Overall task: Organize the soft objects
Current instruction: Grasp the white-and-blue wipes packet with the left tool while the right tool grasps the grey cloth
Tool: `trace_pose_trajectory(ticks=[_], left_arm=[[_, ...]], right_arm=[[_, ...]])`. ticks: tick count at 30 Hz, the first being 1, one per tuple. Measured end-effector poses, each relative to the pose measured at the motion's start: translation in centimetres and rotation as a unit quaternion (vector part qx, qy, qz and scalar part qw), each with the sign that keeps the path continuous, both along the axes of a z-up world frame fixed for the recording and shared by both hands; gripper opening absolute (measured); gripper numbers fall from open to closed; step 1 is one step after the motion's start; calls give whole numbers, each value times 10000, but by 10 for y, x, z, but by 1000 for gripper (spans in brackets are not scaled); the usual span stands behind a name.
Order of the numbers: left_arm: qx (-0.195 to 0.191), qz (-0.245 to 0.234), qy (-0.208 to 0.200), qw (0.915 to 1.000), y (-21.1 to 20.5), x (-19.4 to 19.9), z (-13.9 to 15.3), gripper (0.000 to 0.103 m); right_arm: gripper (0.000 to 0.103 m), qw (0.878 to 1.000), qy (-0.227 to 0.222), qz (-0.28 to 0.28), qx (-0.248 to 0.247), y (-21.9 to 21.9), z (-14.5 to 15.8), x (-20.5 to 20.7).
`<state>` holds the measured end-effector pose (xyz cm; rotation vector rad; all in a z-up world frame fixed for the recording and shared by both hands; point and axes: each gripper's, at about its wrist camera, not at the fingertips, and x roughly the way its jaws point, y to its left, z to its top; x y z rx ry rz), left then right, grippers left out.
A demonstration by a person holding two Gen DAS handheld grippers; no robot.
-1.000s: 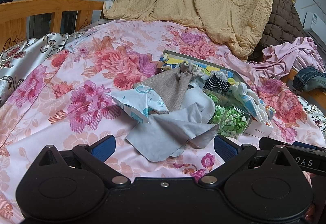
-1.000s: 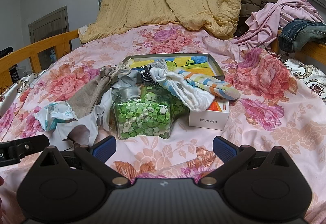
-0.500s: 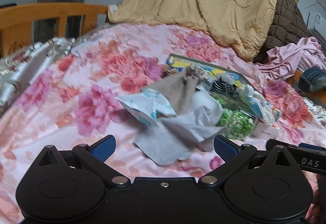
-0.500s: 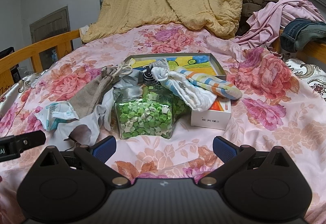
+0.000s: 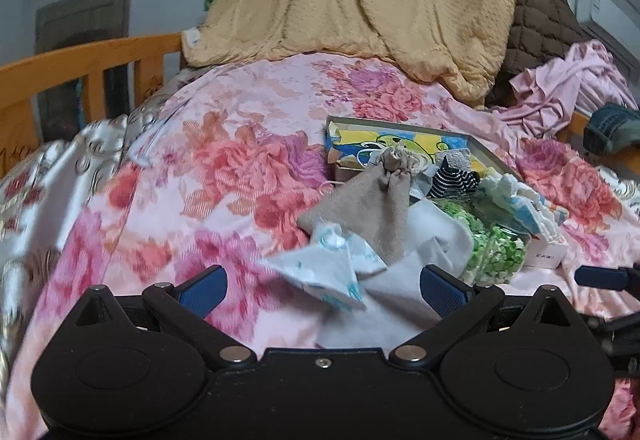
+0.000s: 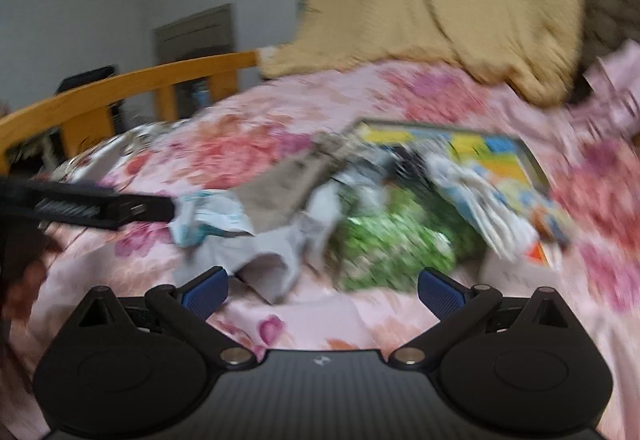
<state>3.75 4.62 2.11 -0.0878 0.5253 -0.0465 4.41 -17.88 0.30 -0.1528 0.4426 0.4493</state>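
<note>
- Step in hand, as I judge it: the approach, nothing picked yet; left gripper spread wide and empty; right gripper likewise wide and empty, its view badly blurred
- Grey cloth lies crumpled between and just beyond the left fingers, a pale printed packet on top; tan drawstring pouch further ahead
- Next move likely calls for lowering onto the cloth's near edge, then closing; jar of green stars sits just right of it, so keep clear

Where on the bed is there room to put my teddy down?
Left of the beige pouch, the flowery bedspread lies bare up to the wooden rail. Around the jar of green stars and picture tray it's crowded.
</note>
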Motion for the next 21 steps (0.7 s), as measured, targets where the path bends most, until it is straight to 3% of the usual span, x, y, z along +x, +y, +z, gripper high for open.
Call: trace_pose_trajectory(ticks=[5,8,11,13,21], left_arm=[[516,-89,82,9986,-1,26,0,102],[529,-191,313,9979,3,41,-1,102],[546,-368,417,9970,6,50,-1,102],[591,-542,480,9956,5,54,-3,100],[558,-1037,803,9898,7,67,-10,82]], right_arm=[[102,9979,-269,426,-407,28,-5,6],[101,9959,-347,637,-546,38,-9,8],[95,9930,-444,821,-727,50,-13,10],[85,9916,-403,928,-808,55,-16,13],[67,9906,-197,1002,-909,59,-23,15]])
